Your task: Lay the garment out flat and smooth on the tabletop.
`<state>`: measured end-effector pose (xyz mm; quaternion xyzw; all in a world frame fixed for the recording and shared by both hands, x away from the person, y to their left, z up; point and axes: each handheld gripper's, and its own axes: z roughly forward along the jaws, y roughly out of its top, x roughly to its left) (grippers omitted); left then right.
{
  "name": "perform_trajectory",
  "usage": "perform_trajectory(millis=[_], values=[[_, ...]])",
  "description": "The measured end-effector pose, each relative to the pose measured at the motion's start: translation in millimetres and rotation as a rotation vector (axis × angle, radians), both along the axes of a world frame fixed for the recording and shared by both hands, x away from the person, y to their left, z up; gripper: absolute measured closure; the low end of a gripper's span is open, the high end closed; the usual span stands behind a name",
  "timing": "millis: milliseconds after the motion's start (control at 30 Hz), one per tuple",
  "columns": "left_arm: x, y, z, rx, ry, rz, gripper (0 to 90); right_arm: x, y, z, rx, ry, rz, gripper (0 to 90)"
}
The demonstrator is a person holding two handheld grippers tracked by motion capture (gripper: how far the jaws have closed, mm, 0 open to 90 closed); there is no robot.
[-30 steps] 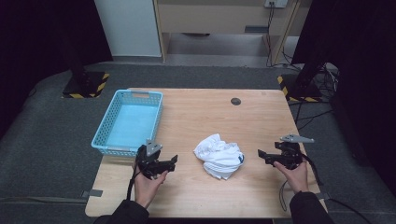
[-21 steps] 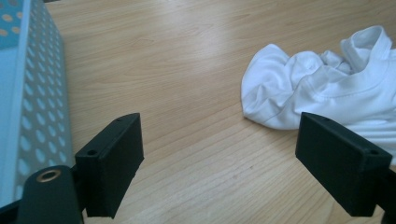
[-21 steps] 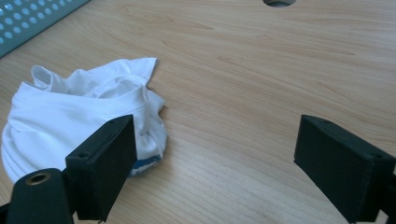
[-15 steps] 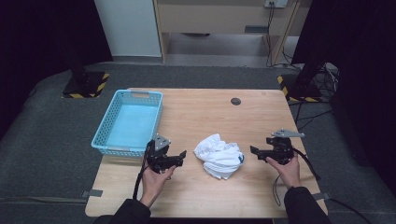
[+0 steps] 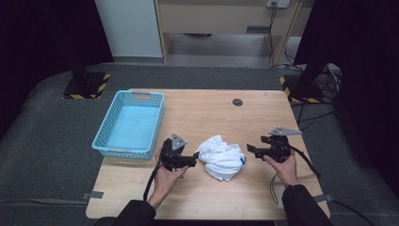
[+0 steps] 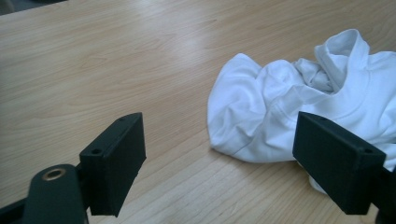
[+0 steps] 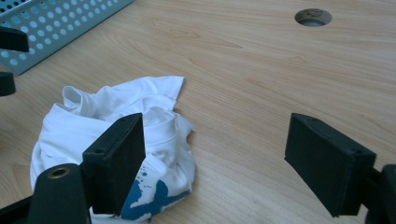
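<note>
One crumpled white shirt (image 5: 222, 156) lies near the table's (image 5: 211, 117) near edge, between your two grippers. Your left gripper (image 5: 194, 159) sits just left of it, jaws spread, having just narrowed a little, nothing pinched. Your right gripper (image 5: 249, 149) sits just right, jaws spread too, just been closing, also empty. One blue basket (image 5: 129, 123) stands far left, one round hole (image 5: 237, 102) far right.
</note>
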<state>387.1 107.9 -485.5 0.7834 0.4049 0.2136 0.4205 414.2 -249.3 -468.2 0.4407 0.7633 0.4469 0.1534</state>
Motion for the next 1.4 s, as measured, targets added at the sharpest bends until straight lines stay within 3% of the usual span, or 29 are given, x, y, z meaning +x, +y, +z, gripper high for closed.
perform_trajectory(millis=[200,400,600,767,833,967,1133,1233,1400], values=[[9.3,-13.3,-3.9,-0.027,-0.004,-0.059,21.1,5.5,11.1,-5.8,0.020,0.017,0.046,25.5],[13.8,-21.6,-10.2,-0.021,0.006,-0.102,25.5,6.7,16.9,-11.9,0.023,0.018,0.086,31.3],[16.6,-28.2,-16.1,0.004,0.013,-0.128,30.1,10.5,29.0,-24.8,0.024,0.041,0.118,34.2],[17.5,-33.1,-19.0,0.031,0.000,-0.131,34.2,13.4,33.9,-31.0,0.020,0.050,0.135,43.3],[19.1,-34.3,-20.8,0.030,0.006,-0.134,38.1,14.0,35.6,-33.3,0.014,0.057,0.145,47.2],[19.5,-37.0,-23.6,0.055,0.005,-0.152,46.8,12.1,39.0,-38.5,0.001,0.065,0.162,65.8],[17.8,-38.1,-23.7,0.067,0.028,-0.165,62.2,9.2,42.7,-42.2,-0.015,0.082,0.180,80.9],[16.7,-38.5,-23.4,0.069,0.048,-0.166,71.3,7.6,44.0,-40.0,-0.022,0.075,0.188,84.8],[15.0,-37.3,-20.1,0.061,0.045,-0.158,76.3,6.5,43.1,-36.4,-0.016,0.072,0.190,85.8]])
